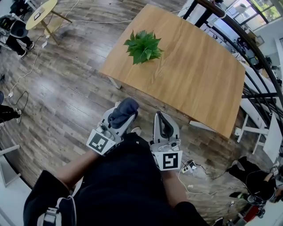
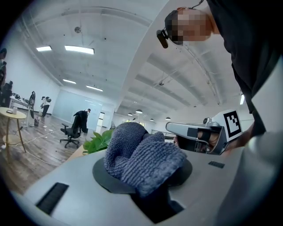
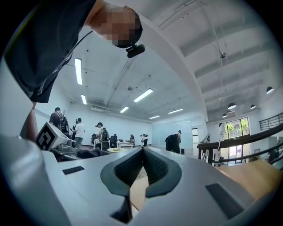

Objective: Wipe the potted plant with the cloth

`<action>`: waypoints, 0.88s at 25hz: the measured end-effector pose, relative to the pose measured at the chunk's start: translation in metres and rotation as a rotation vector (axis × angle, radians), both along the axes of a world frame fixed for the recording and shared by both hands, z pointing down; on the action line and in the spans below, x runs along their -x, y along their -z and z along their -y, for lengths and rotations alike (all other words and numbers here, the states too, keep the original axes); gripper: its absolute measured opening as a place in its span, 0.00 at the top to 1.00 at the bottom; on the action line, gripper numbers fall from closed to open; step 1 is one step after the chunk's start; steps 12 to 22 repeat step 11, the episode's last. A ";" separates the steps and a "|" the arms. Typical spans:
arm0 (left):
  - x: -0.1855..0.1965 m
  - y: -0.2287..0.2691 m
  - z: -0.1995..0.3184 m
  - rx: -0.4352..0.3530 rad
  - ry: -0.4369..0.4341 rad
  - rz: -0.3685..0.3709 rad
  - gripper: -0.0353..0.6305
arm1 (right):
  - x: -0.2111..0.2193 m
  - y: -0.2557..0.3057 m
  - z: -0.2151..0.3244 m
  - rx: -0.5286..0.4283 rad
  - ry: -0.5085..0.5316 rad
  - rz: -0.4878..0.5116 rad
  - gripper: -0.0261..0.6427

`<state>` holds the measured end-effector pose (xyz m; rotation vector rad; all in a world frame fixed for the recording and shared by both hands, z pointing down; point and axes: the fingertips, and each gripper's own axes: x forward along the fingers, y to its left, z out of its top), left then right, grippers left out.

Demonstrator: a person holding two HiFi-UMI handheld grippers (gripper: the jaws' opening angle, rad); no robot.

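A leafy green potted plant (image 1: 143, 46) stands on the left part of a wooden table (image 1: 199, 75). In the head view my left gripper (image 1: 125, 109) is held above the floor, short of the table's near edge, shut on a bunched blue-grey cloth (image 1: 123, 112). The left gripper view shows the knitted cloth (image 2: 139, 155) filling the jaws, with the plant (image 2: 99, 142) beyond it. My right gripper (image 1: 162, 119) is beside the left one; its jaws are shut with nothing between them, as the right gripper view (image 3: 143, 151) confirms. Both point level towards the table.
A round yellow side table (image 1: 40, 13) and office chairs stand at the far left. Cables and a power strip (image 1: 189, 167) lie on the wooden floor. A black railing (image 1: 258, 62) runs past the table's right. Several people stand far off in the room.
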<state>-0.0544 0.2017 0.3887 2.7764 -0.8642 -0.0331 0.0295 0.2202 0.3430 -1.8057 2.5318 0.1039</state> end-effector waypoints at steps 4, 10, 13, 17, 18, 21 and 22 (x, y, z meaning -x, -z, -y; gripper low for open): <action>0.008 0.003 -0.004 -0.021 0.016 0.013 0.71 | -0.002 0.005 -0.009 -0.026 -0.030 0.014 0.93; -0.006 0.025 0.005 -0.106 0.034 -0.007 0.71 | -0.017 0.002 -0.017 0.006 -0.044 0.023 0.93; -0.010 0.027 0.004 -0.120 0.033 -0.010 0.71 | -0.020 0.003 -0.018 0.002 -0.048 0.018 0.93; -0.010 0.027 0.004 -0.120 0.033 -0.010 0.71 | -0.020 0.003 -0.018 0.002 -0.048 0.018 0.93; -0.010 0.027 0.004 -0.120 0.033 -0.010 0.71 | -0.020 0.003 -0.018 0.002 -0.048 0.018 0.93; -0.010 0.027 0.004 -0.120 0.033 -0.010 0.71 | -0.020 0.003 -0.018 0.002 -0.048 0.018 0.93; -0.010 0.027 0.004 -0.120 0.033 -0.010 0.71 | -0.020 0.003 -0.018 0.002 -0.048 0.018 0.93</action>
